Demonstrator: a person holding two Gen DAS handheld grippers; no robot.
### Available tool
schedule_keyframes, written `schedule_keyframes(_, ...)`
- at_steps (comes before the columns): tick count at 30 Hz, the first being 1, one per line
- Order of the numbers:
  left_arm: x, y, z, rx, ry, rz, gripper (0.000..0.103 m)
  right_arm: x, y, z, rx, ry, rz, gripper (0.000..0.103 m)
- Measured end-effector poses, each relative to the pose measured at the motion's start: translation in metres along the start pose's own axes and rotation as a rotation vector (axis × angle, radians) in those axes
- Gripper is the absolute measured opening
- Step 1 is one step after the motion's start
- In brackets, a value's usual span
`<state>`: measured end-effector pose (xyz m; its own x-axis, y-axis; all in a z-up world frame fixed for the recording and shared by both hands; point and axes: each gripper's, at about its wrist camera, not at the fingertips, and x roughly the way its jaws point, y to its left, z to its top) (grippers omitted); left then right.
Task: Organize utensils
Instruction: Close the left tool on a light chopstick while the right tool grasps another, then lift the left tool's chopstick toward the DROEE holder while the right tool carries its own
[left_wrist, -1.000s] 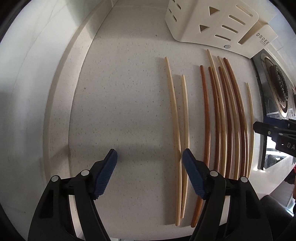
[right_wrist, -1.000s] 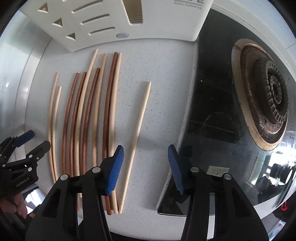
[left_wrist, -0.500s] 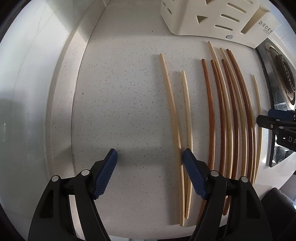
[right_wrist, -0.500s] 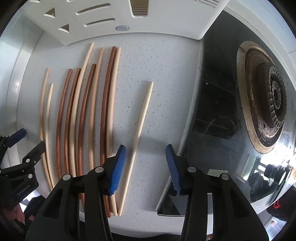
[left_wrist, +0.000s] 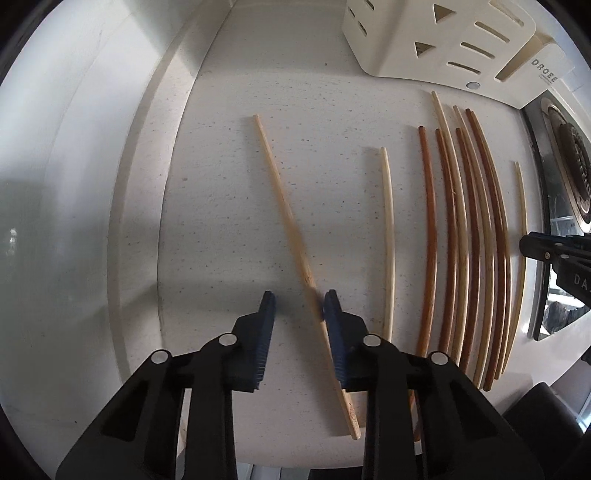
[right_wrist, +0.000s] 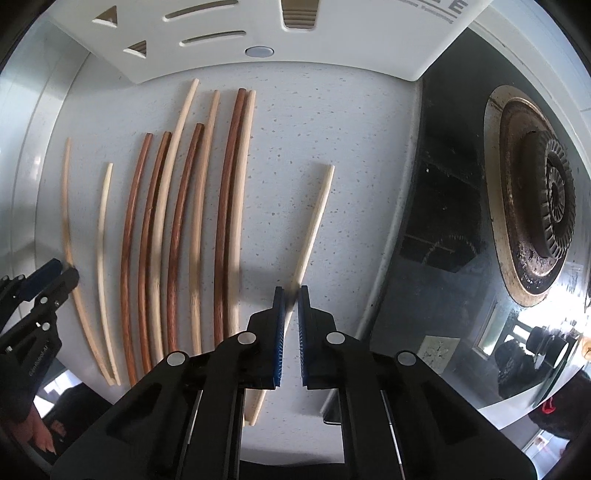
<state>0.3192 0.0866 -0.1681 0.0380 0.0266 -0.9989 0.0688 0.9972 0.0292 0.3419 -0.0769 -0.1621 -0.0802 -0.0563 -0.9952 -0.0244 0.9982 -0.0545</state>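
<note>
- Speckled worktop (left_wrist: 229, 221), pale, beside a black hob (right_wrist: 443, 206).
- Cream slotted holder (left_wrist: 443, 40) at the far edge.
- Row of brown and light chopsticks (right_wrist: 195, 229) lying side by side.
- Left tool (left_wrist: 299, 314) closing, pale chopstick (left_wrist: 280, 199) against one pad.
- Right tool (right_wrist: 290, 299) clamped on lone chopstick (right_wrist: 314, 221).

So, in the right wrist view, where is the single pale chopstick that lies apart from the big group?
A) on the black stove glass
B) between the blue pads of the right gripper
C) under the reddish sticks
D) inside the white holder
B: the pale chopstick runs down the speckled counter and passes between the shut pads of the right gripper.
</note>
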Motion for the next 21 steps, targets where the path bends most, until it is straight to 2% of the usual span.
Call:
schedule_keyframes(1, 0.0, 0.001, 0.0, 0.003, -0.006, 0.002, 0.022, -0.001, 0.002, 0.0, -0.002, 0.001, -0.001, 0.007)
schedule_keyframes(3, -0.001, 0.005, 0.0, 0.0, -0.013, 0.009, 0.01, -0.005, -0.002, -0.003, -0.004, 0.0, 0.003, 0.007)
schedule_keyframes(4, -0.002, 0.008, 0.0, -0.003, -0.014, 0.01, 0.009, -0.006, -0.003, -0.004, -0.006, -0.002, 0.005, 0.005)
schedule_keyframes(12, 0.002, 0.009, -0.001, -0.014, -0.015, -0.019, 0.006, -0.015, -0.002, -0.01, -0.034, -0.045, 0.013, 0.005)
schedule_keyframes(21, -0.02, 0.026, -0.029, -0.055, -0.081, -0.049, 0.006, -0.037, -0.008, -0.019, -0.051, -0.121, 0.052, 0.005)
